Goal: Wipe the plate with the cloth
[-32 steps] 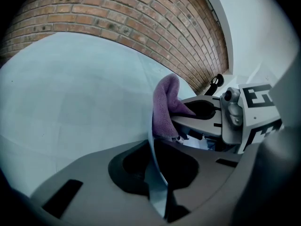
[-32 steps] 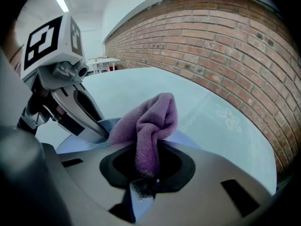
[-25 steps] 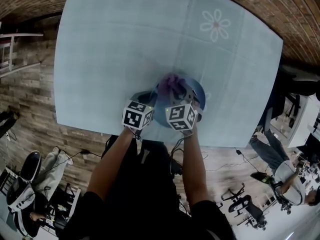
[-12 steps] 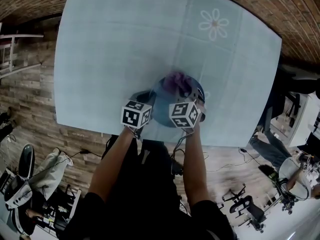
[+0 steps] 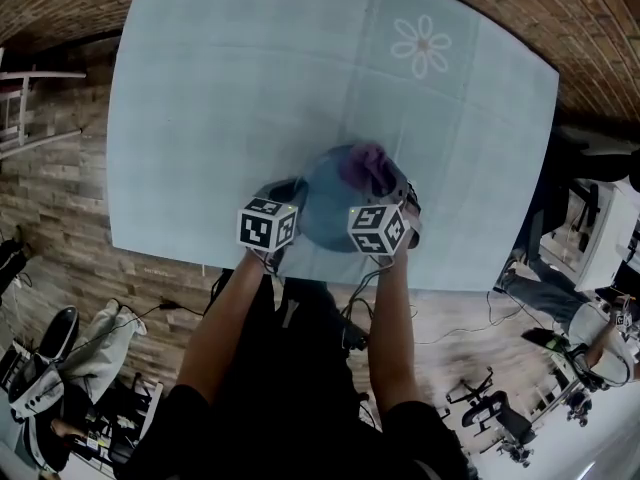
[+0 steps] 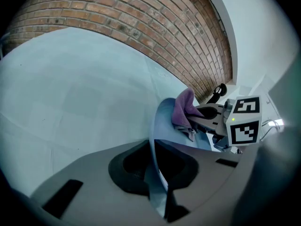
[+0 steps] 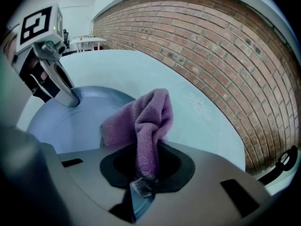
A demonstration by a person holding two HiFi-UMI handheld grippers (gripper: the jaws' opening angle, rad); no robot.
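The blue plate [image 5: 325, 208] sits low in the centre of the head view, over the near edge of the pale blue table [image 5: 230, 78]. The only thing in it is 1 purple cloth [image 5: 368, 166], bunched against its upper right part. The left gripper [image 6: 157, 171] has its 2 jaws clamped on the plate's left rim, which runs edge-on between them in the left gripper view. The right gripper [image 7: 141, 175] is closed on a fold of the cloth, the rest spilling forward onto the plate's face. A white flower print [image 5: 421, 45] lies on the table at the upper right, well apart from the plate.
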